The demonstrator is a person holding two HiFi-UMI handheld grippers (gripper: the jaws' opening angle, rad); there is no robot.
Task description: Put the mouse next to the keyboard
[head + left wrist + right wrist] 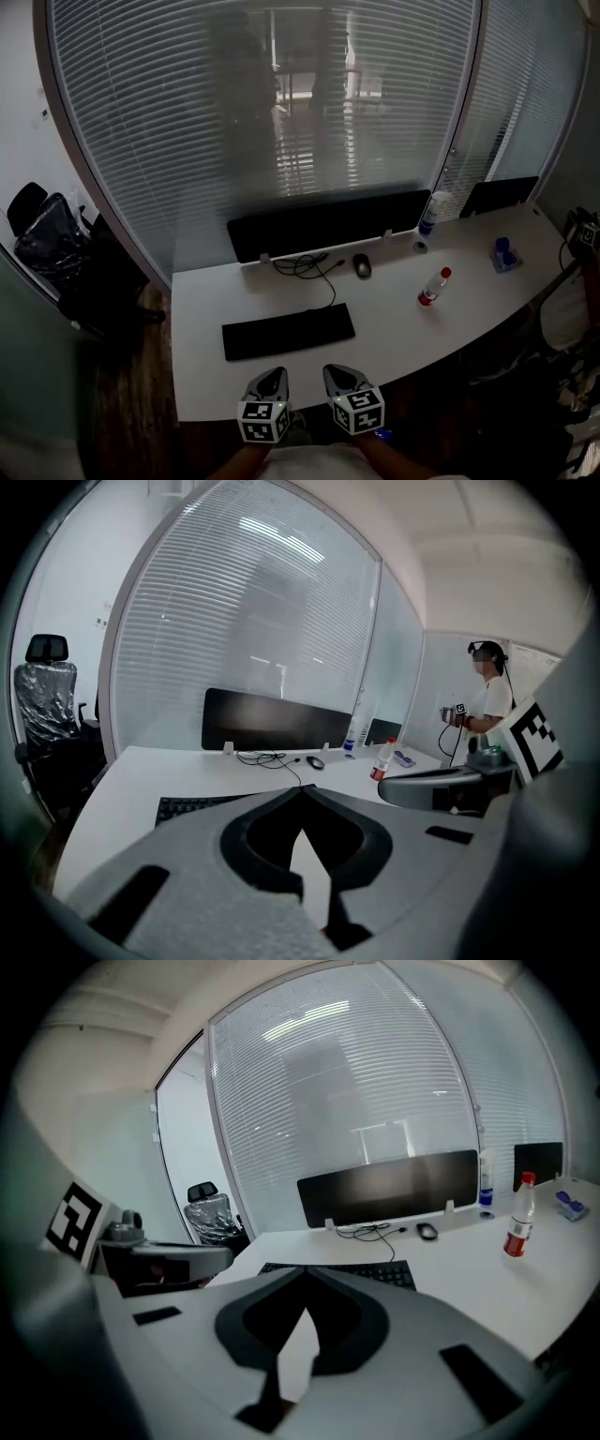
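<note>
A small, dark, oval mouse point(362, 266) is seen on the far part of the white desk point(394, 328), just near of the long black panel point(328, 223) that stands along the far edge. A thin dark cable point(305, 265) is gathered in a loose tangle to its left, and one strand is led from there toward the keyboard point(288, 331). The mouse is placed far and right of the black keyboard, well apart from it, with bare desk between them. The keyboard is laid flat nearer the near edge, slightly turned. A clear bottle point(432, 287) with a red cap is stood to the right of the mouse, somewhat nearer.

The left gripper point(269, 380) and the right gripper point(341, 375) are held side by side at the near edge of the desk, near of the keyboard, and are pointed toward the far side. In the left gripper view the two jaws are seen pressed together at their tips, with nothing pinched between them. In the right gripper view the jaws are likewise closed tip to tip and empty. Neither the mouse nor the keyboard is touched by either gripper.
</note>
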